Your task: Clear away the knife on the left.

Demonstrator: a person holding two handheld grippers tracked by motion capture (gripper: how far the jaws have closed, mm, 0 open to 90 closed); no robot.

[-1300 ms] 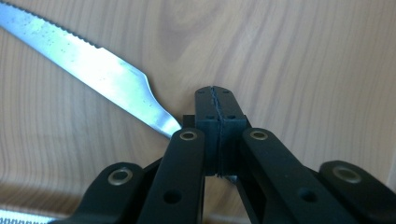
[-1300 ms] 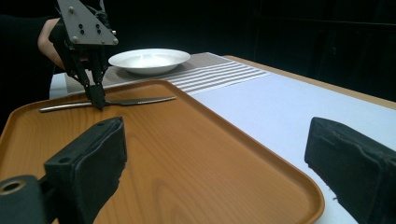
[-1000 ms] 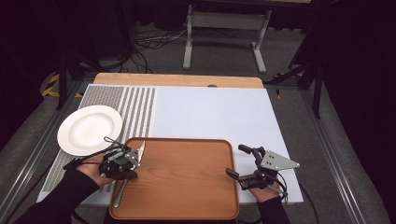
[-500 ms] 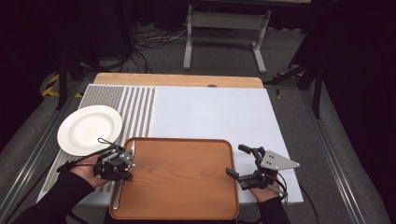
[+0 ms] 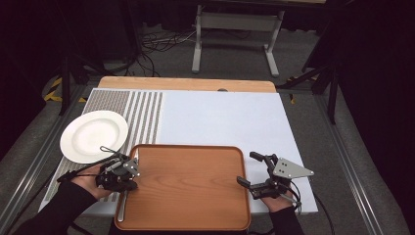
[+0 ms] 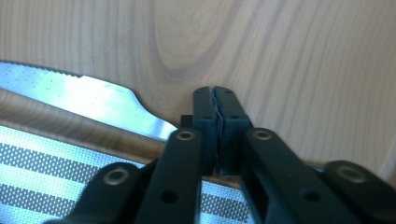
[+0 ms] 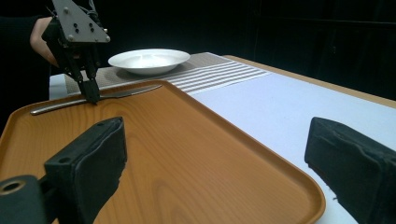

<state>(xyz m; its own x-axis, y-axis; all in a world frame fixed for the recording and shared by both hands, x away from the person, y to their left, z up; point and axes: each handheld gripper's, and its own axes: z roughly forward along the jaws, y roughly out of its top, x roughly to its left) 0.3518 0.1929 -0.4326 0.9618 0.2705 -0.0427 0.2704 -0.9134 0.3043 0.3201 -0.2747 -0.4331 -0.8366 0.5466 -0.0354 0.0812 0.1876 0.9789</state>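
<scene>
- A table knife (image 7: 88,103) lies along the left rim of the wooden tray (image 5: 191,191), its blade (image 6: 88,105) pointing away from the person toward the white plate (image 5: 94,135).
- The left gripper (image 5: 128,172) stands tips-down over that left edge of the tray, right at the knife. In the left gripper view its jaws are pressed together with nothing between them, and the blade lies just to their left.
- From the right gripper view the left gripper's tips seem to touch the tray beside the knife's middle, though whether they rest on the metal itself is hard to tell.
- The left hand (image 5: 90,183) wraps the gripper from the tray's left side, its dark sleeve coming in from the bottom left corner.
- The right gripper (image 5: 254,170) sits at the tray's right edge, jaws spread wide and empty: one over the tray's rim, the other over the pale mat (image 5: 220,117).
- The right hand (image 5: 274,200) holds it low, pointing across the tray.
</scene>
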